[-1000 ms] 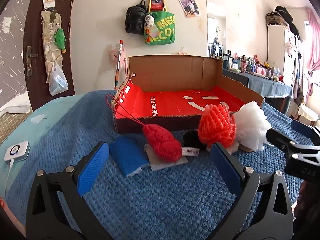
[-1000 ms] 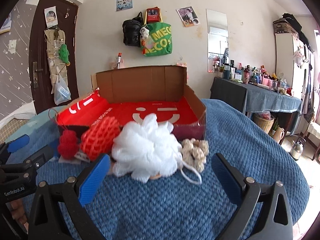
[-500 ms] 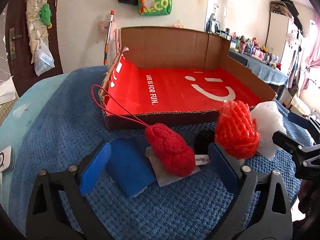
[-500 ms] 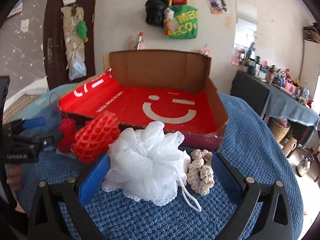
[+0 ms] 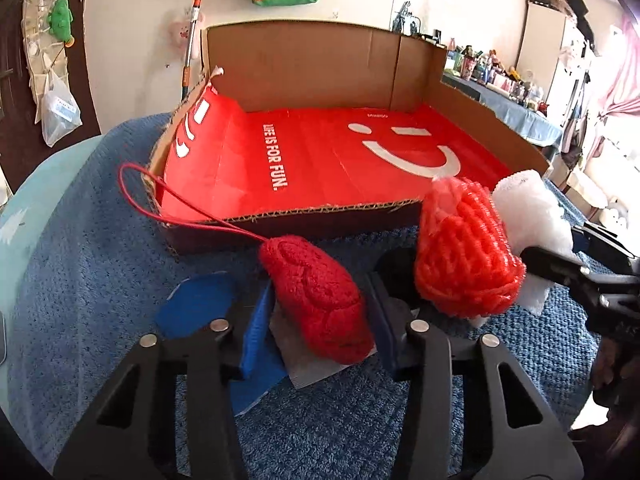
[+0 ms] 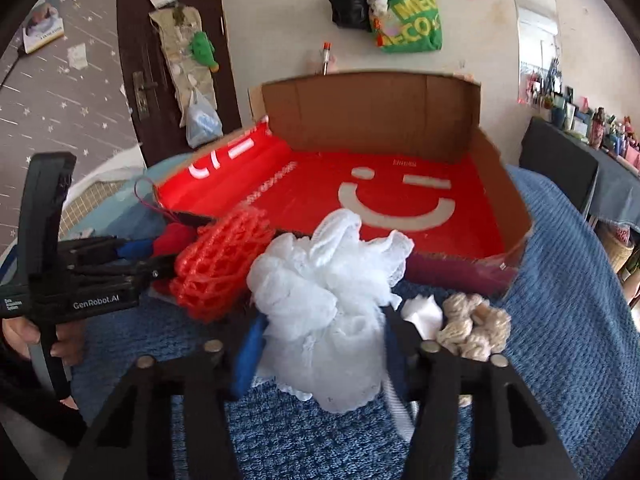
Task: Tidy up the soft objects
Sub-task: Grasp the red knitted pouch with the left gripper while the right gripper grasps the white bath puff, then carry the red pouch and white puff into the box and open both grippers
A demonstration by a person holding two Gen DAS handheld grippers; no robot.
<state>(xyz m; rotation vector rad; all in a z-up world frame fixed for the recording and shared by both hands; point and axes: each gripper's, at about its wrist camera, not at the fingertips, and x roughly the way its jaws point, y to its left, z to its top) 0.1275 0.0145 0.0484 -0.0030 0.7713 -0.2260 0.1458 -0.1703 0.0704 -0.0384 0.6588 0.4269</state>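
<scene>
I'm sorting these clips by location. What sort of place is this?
Most likely a lived-in bedroom at home: a blue blanket covers a bed-like surface, bags hang on the wall beside a door, and a side table crowded with bottles stands by the far wall.

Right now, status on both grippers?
Left gripper closing around red knitted toy. Right gripper closing around white mesh puff. Box empty, path clear.

bright, even daylight fills both views, strongest at the right edge of the left wrist view, where the pink curtained window [image 5: 616,92] washes out. strong fisheye bending and black corners. slight motion blur softens the fluffy white mesh bath pouf [image 6: 328,300]; shadows faint.
</scene>
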